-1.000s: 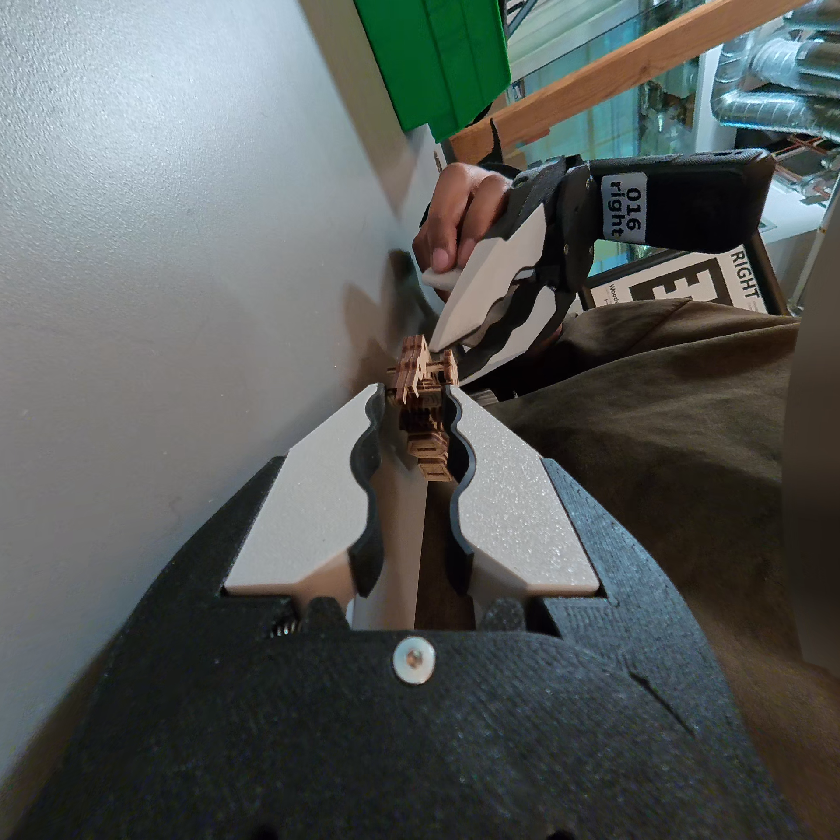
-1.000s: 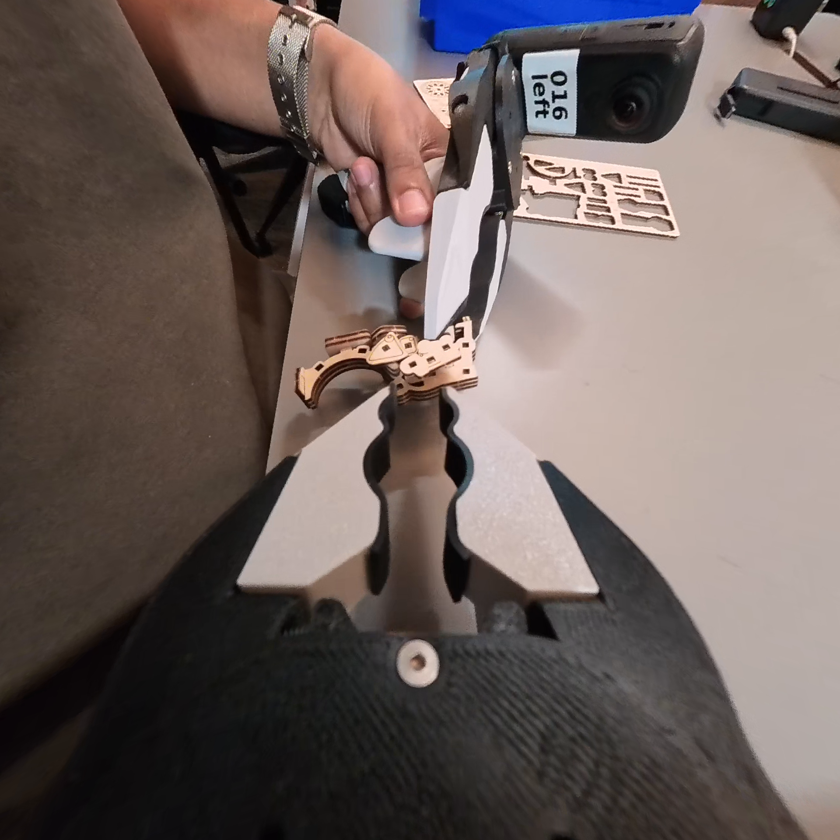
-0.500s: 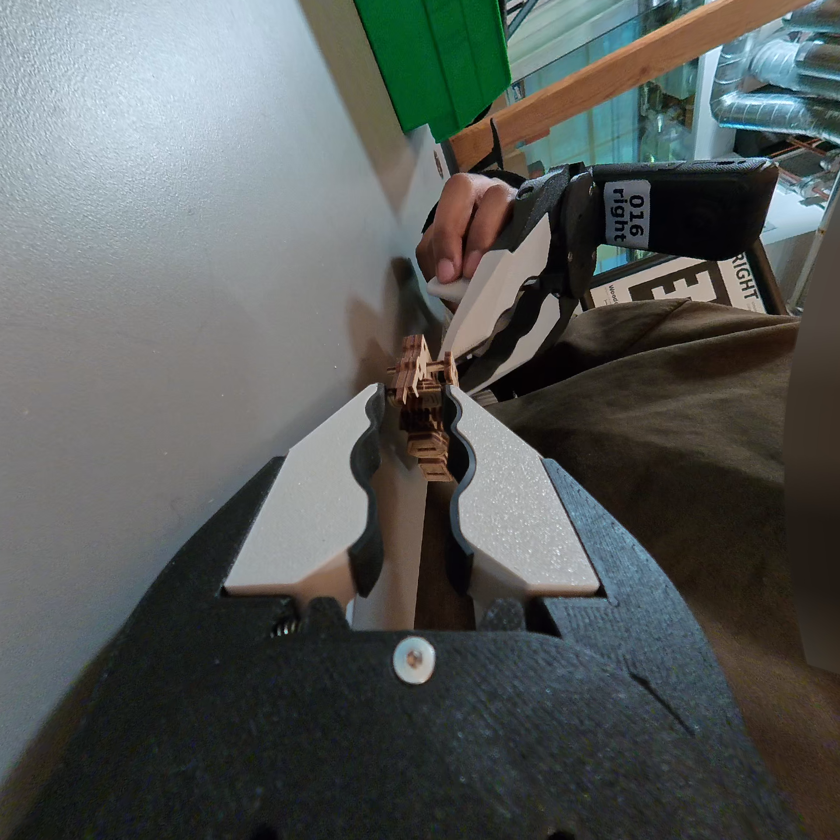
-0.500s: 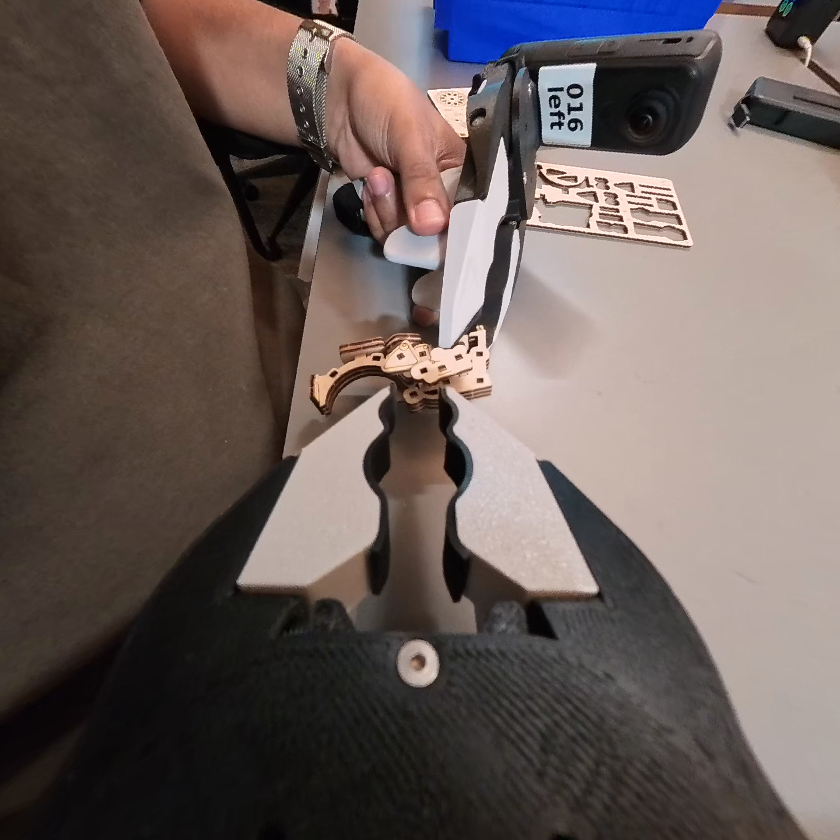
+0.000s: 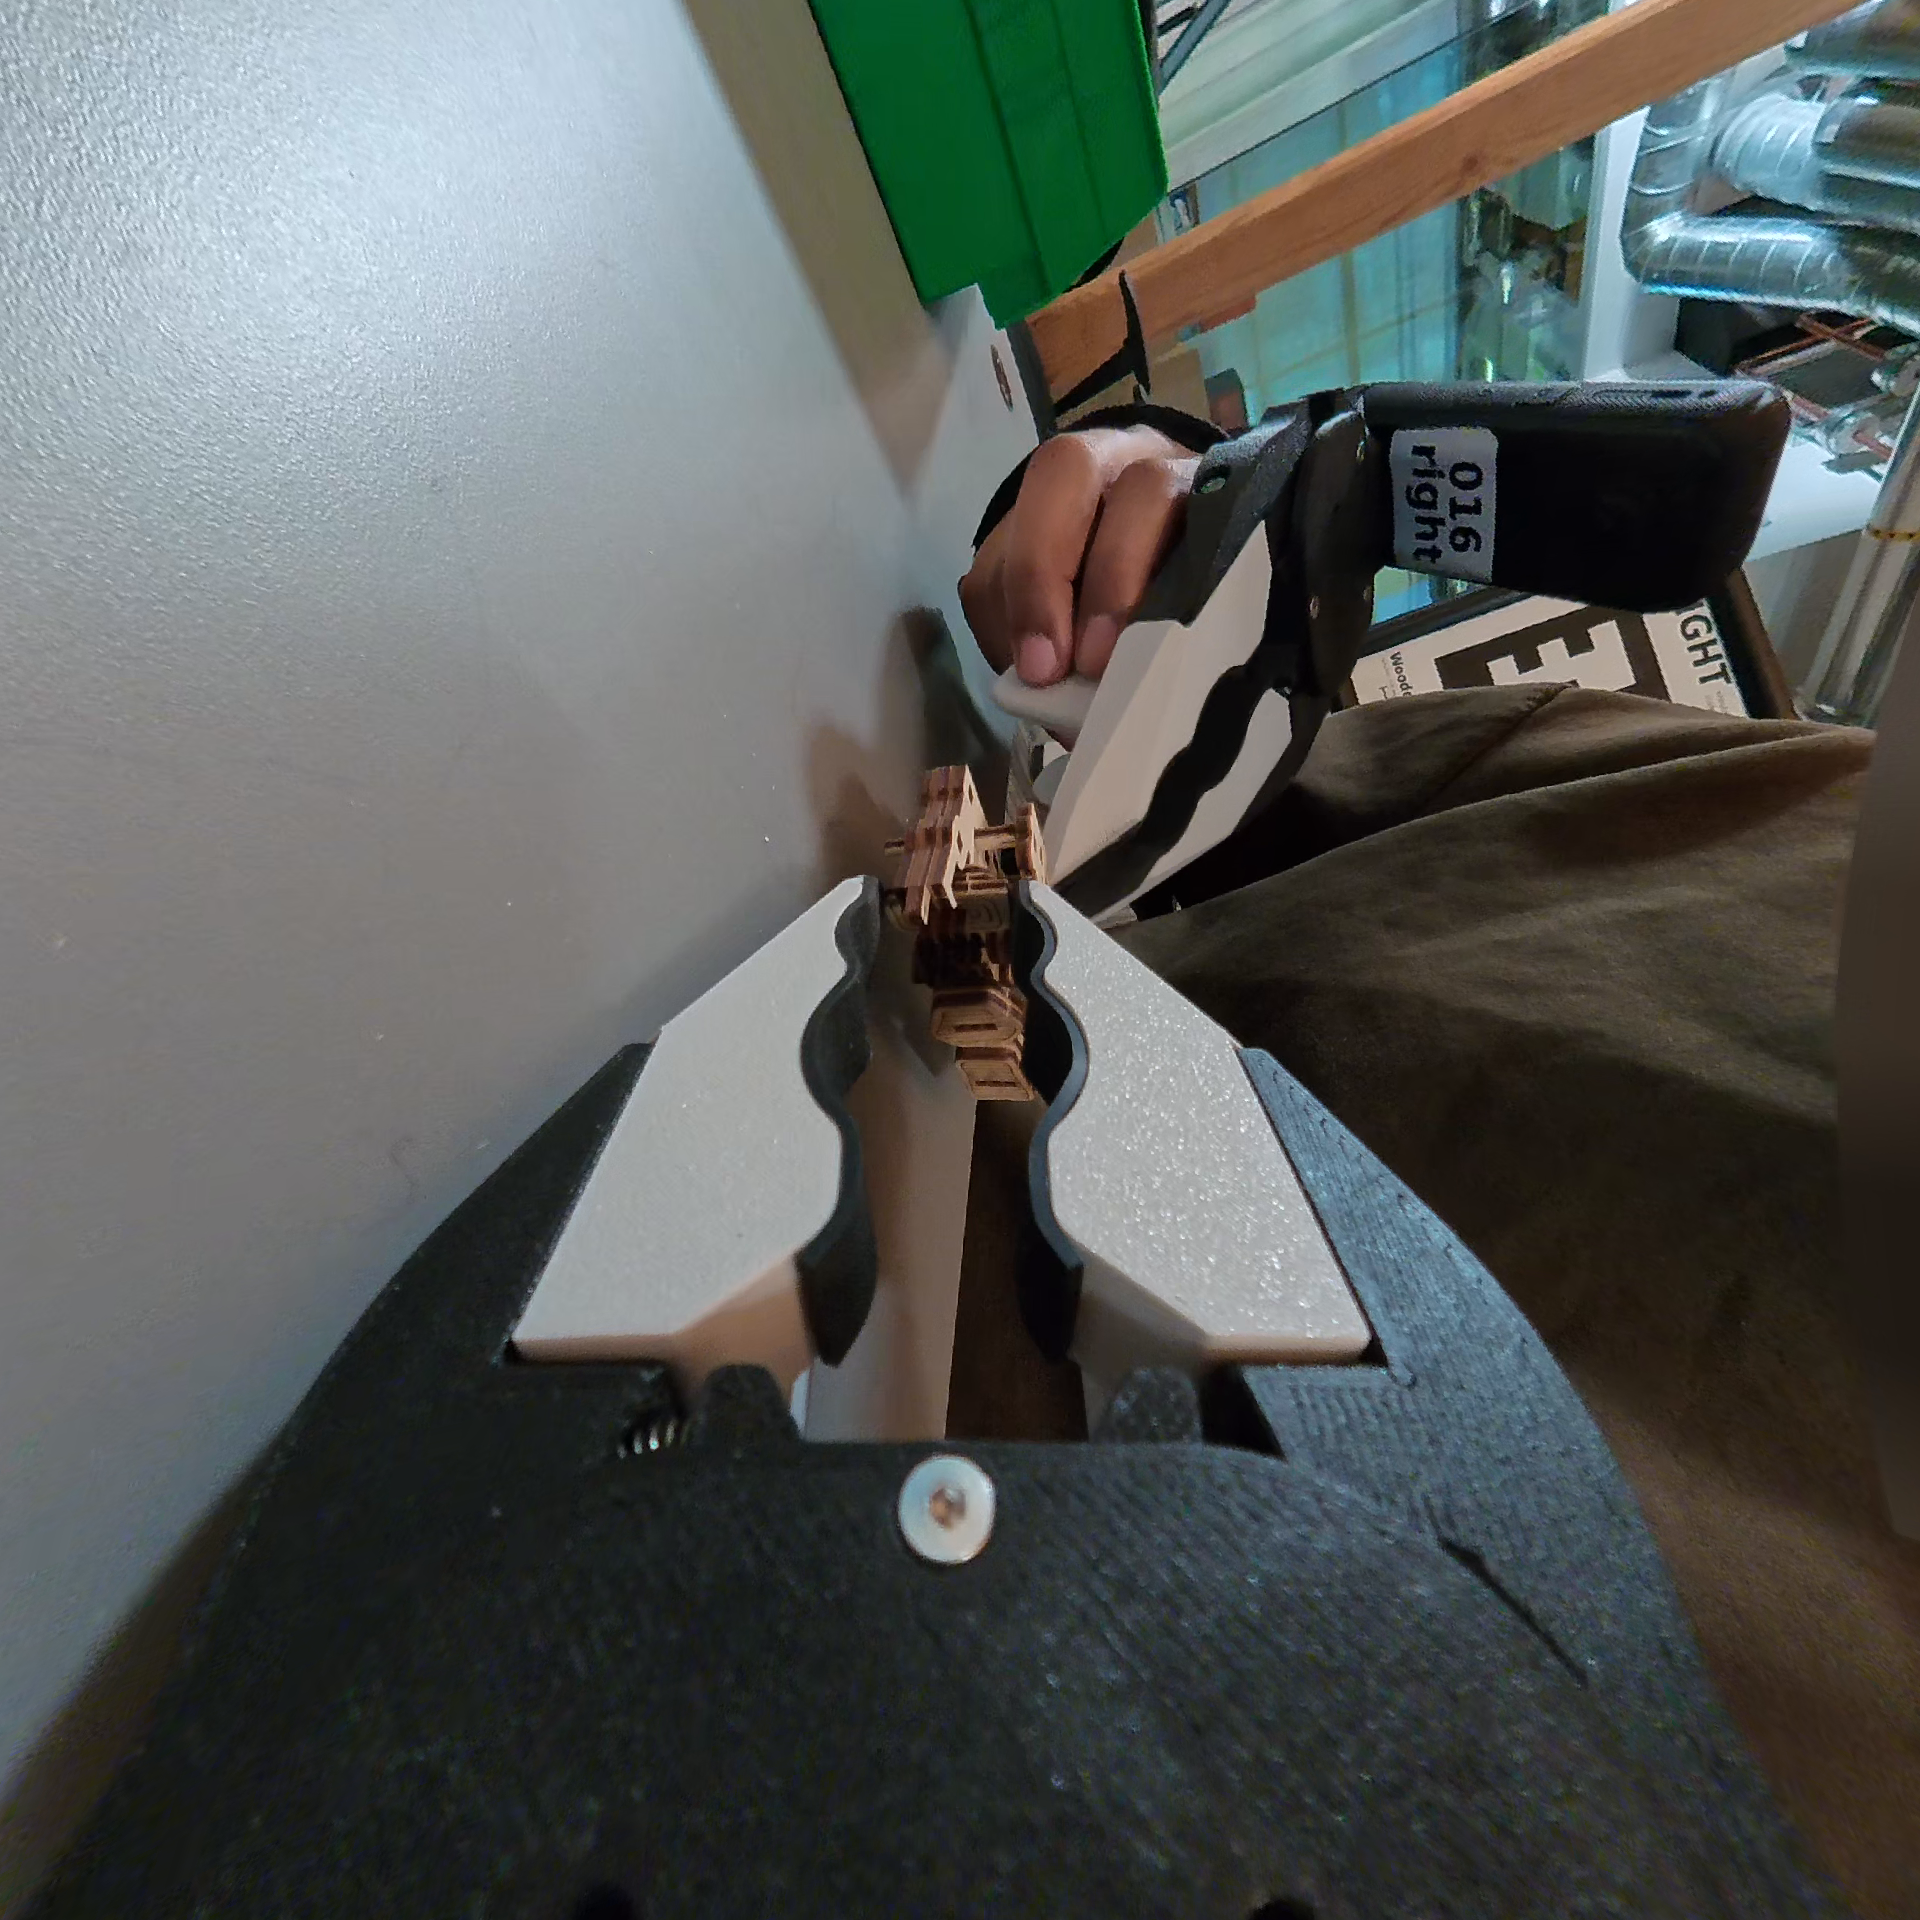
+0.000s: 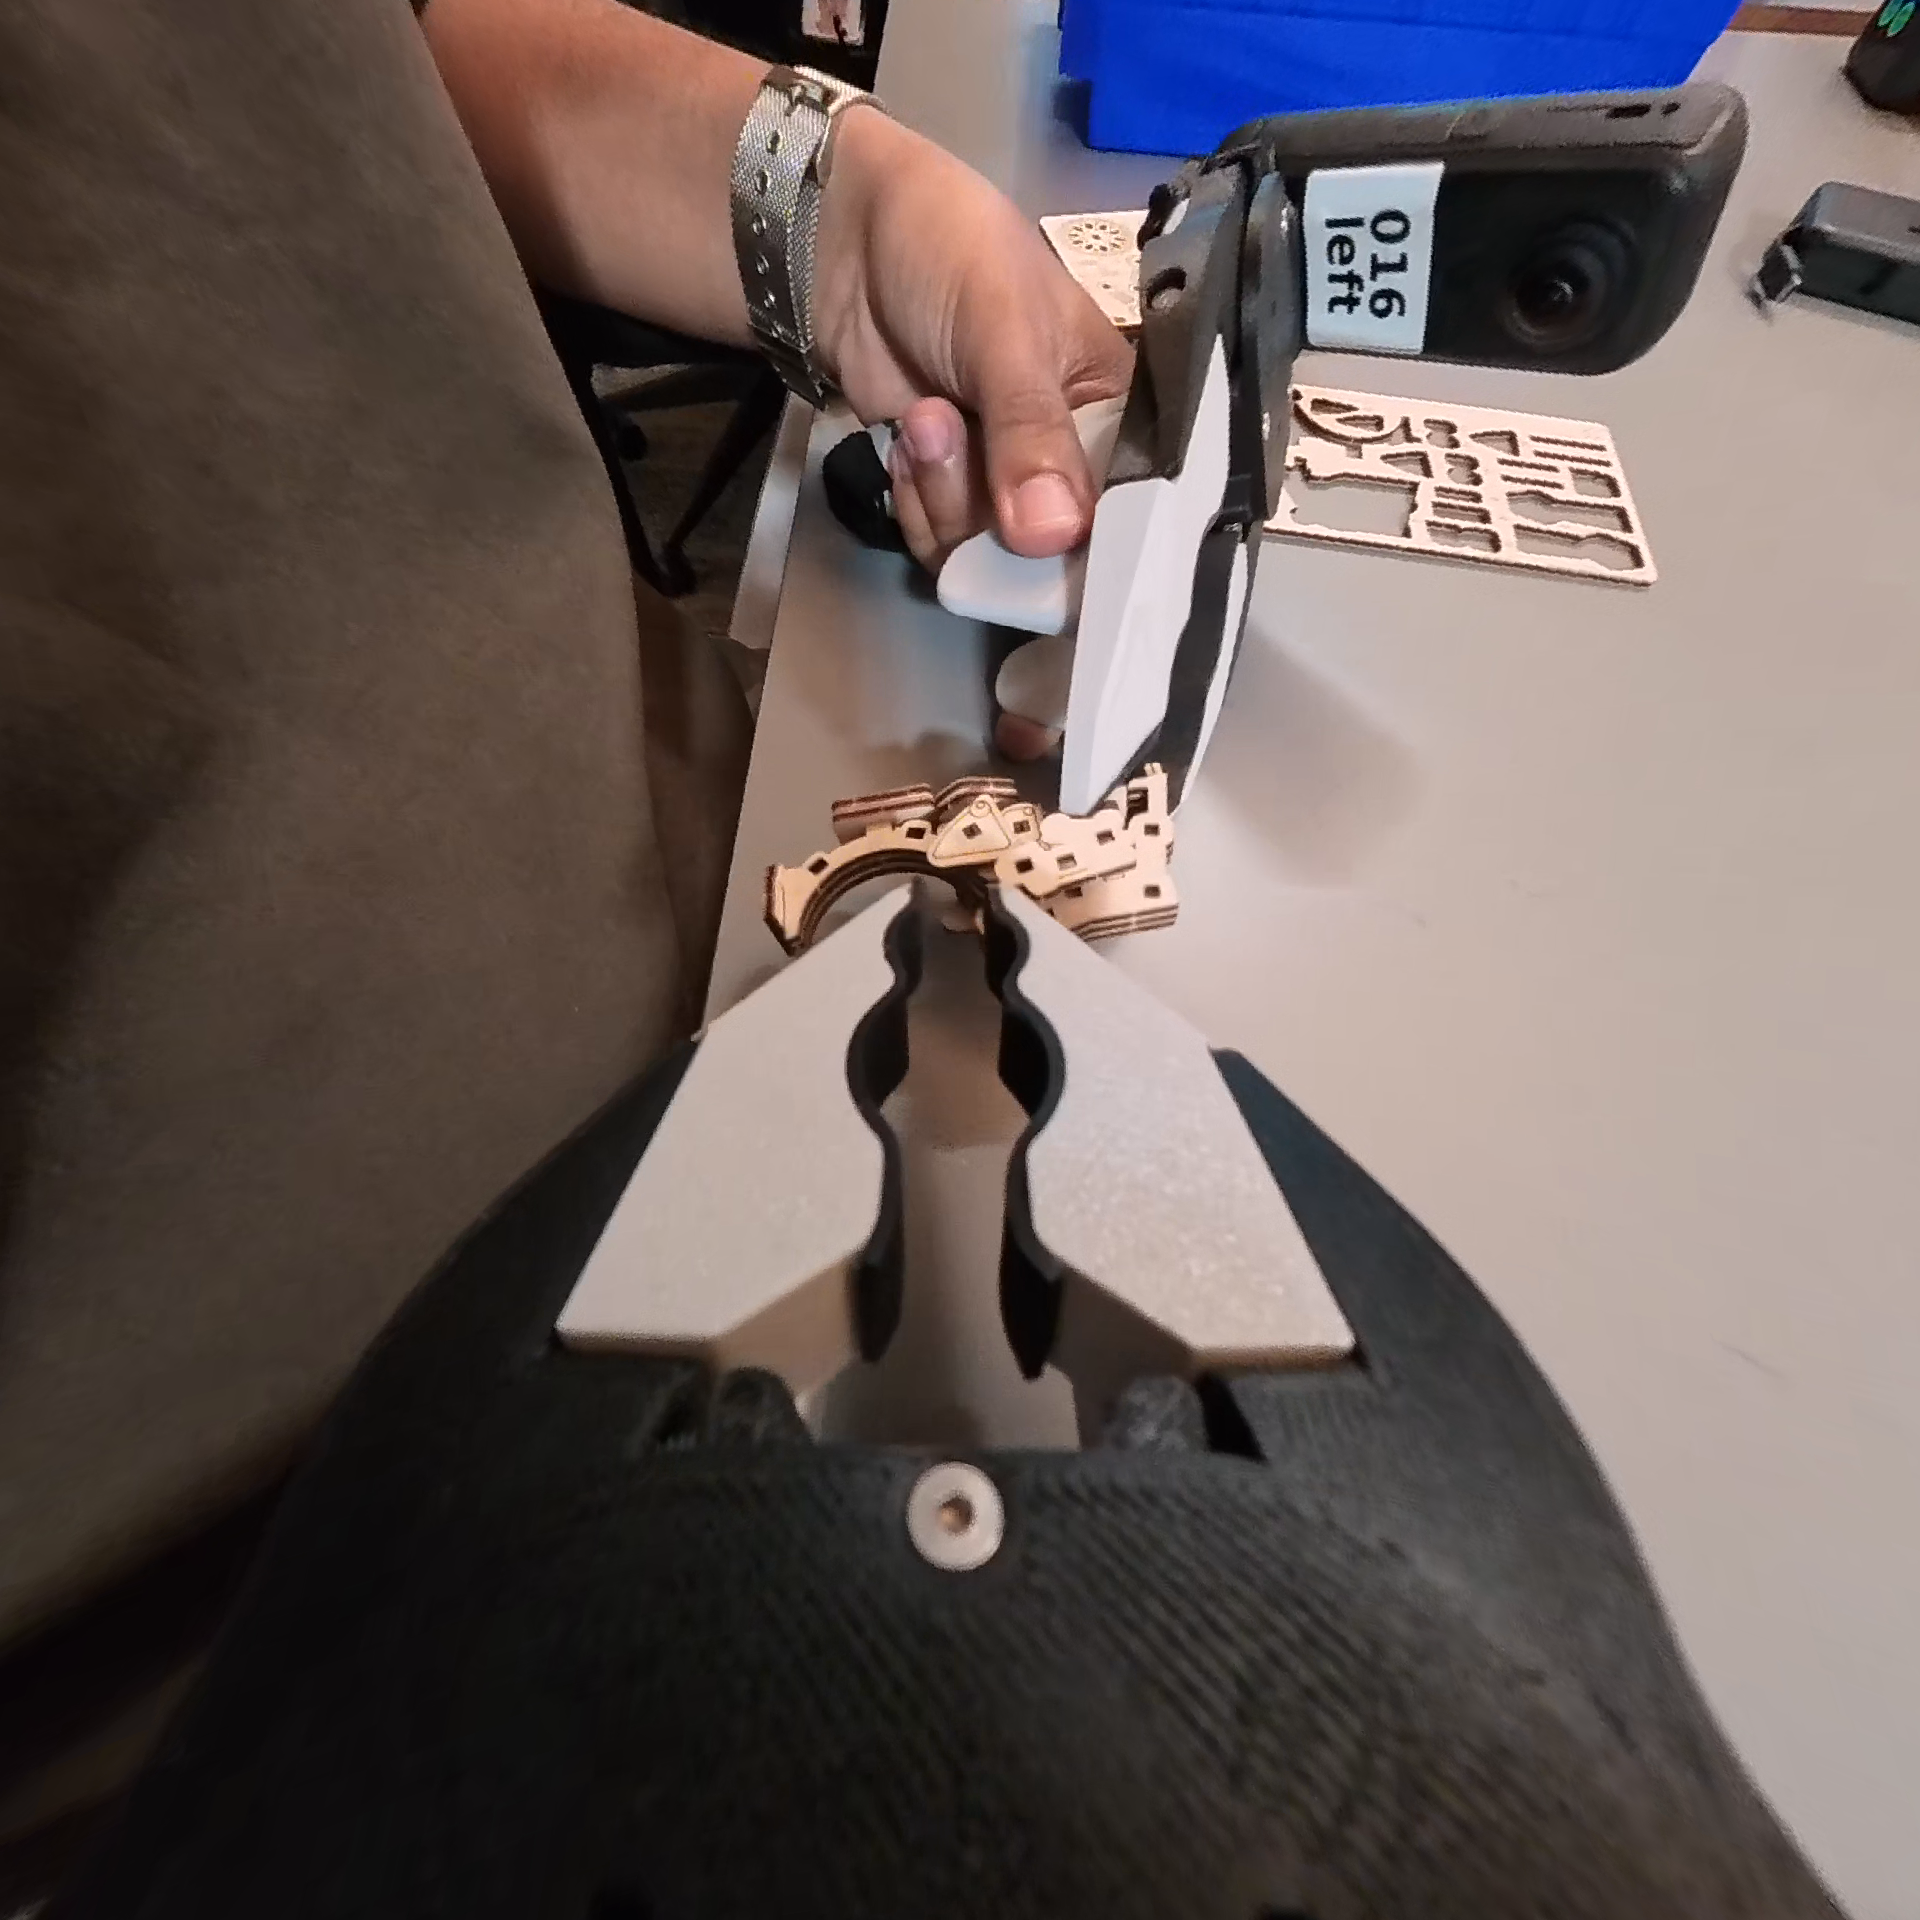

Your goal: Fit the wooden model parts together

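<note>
The wooden model (image 6: 971, 862), a small assembly of layered plywood parts with an arched piece at one end, is held in the air just above the edge of the grey surface (image 6: 1507, 935). It is pinched from two sides. The left gripper (image 5: 951, 899) is closed on it near the fingertips, with part of the model seen deeper between the fingers (image 5: 748, 1122). The right gripper (image 6: 951, 914) is closed with its tips on a small lower part of the same model (the exact contact is partly hidden by the tips).

In the right wrist view, the left gripper (image 6: 1127, 790) is seen coming down on the stepped end of the model. A white printed label is carried on each camera housing, and a framed black-and-white printed marker (image 5: 1558, 665) stands behind the right gripper (image 5: 1081, 883); the writing is not repeated here.

A flat wooden parts sheet (image 6: 1475, 488) with empty cut-outs lies farther off on the surface, and a blue box (image 6: 1351, 62) stands behind it. A metal mesh wristband (image 6: 779, 218) is worn on the left wrist.
</note>
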Motion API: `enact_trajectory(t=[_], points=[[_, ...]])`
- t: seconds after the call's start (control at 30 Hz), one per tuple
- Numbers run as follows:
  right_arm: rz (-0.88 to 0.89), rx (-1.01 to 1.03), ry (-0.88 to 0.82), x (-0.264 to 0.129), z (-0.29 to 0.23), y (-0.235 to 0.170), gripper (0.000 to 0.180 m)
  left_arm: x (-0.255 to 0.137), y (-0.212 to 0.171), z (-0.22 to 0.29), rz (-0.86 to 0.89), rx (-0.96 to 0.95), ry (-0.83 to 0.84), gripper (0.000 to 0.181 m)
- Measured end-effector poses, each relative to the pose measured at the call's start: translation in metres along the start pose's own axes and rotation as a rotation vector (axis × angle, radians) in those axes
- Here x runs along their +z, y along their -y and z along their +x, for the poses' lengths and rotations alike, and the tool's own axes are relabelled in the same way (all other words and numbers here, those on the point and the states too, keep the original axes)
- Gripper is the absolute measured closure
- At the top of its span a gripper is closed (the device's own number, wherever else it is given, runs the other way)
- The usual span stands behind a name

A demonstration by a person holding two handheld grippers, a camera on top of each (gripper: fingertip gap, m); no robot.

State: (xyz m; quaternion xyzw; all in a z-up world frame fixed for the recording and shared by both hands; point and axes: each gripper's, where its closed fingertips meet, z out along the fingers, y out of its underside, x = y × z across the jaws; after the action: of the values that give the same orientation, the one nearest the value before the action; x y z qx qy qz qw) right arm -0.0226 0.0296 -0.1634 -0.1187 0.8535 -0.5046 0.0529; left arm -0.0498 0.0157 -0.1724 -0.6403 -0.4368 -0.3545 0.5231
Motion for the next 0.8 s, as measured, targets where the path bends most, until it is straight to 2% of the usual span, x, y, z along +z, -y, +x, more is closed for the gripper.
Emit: enact_trajectory(t=[0.8], points=[[0.024, -0.012, 0.000, 0.0035, -0.0030, 0.0070, 0.167, 0.0000, 0.0000, -0.0002, 0.000, -0.001, 0.000, 0.160]])
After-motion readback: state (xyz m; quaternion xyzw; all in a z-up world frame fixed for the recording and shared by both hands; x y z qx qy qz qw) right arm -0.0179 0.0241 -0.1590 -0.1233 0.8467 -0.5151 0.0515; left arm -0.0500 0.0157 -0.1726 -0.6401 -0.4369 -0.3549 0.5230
